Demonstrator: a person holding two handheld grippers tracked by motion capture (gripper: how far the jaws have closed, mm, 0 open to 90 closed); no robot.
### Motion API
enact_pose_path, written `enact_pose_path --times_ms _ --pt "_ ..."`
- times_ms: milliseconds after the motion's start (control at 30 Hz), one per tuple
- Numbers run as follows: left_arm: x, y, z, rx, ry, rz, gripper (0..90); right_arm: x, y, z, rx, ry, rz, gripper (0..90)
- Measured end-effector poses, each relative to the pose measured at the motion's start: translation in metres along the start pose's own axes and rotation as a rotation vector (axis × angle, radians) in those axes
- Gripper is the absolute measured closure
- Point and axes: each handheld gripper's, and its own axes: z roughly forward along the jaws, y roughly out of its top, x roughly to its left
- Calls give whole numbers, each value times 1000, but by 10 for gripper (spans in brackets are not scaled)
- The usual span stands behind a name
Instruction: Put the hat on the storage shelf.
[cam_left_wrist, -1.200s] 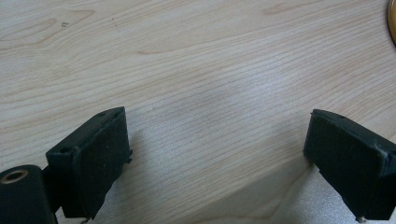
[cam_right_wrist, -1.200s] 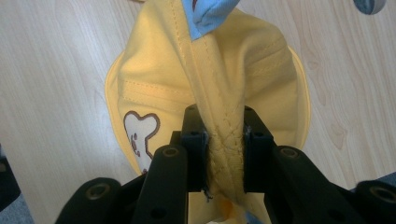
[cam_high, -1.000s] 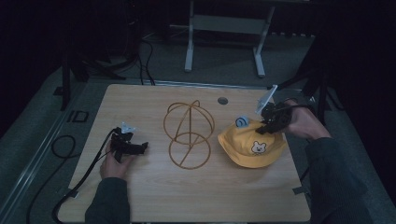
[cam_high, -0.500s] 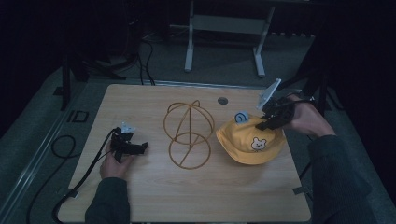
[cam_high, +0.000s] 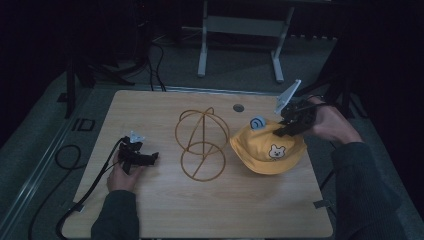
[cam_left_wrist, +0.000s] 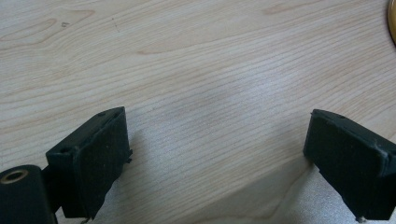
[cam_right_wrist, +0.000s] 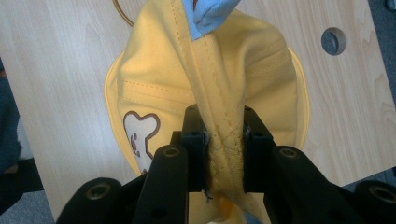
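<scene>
A yellow child's hat (cam_high: 265, 147) with a bear patch and a light blue tab lies on the right of the wooden table (cam_high: 165, 210). My right gripper (cam_high: 286, 129) is shut on a pinched fold at the hat's crown; the right gripper view has the yellow fabric (cam_right_wrist: 224, 154) squeezed between both jaws, and the hat (cam_right_wrist: 154, 70) hangs below them. A gold wire stand (cam_high: 201, 142) of rings and a dome sits at the table's middle, left of the hat. My left gripper (cam_high: 152, 158) rests low on the left of the table, open, with bare wood (cam_left_wrist: 215, 107) between its jaws.
A round hole (cam_high: 238, 107) sits in the tabletop near the far edge. A black cable (cam_high: 75, 200) trails from the left gripper off the table's left front. A metal frame (cam_high: 240, 30) stands on the floor beyond the table. The stand's gold rim (cam_left_wrist: 391, 18) edges the left gripper view.
The right gripper has lifted and pulled the hat's crown slightly up and left; the hat now stands bunched higher. The left gripper has stayed put.
</scene>
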Motion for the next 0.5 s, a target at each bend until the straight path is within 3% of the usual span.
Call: enact_pose_path --times_ms 500 --pt "0 0 0 -1 0 2 68 -2 9 -24 -13 -20 -4 763"
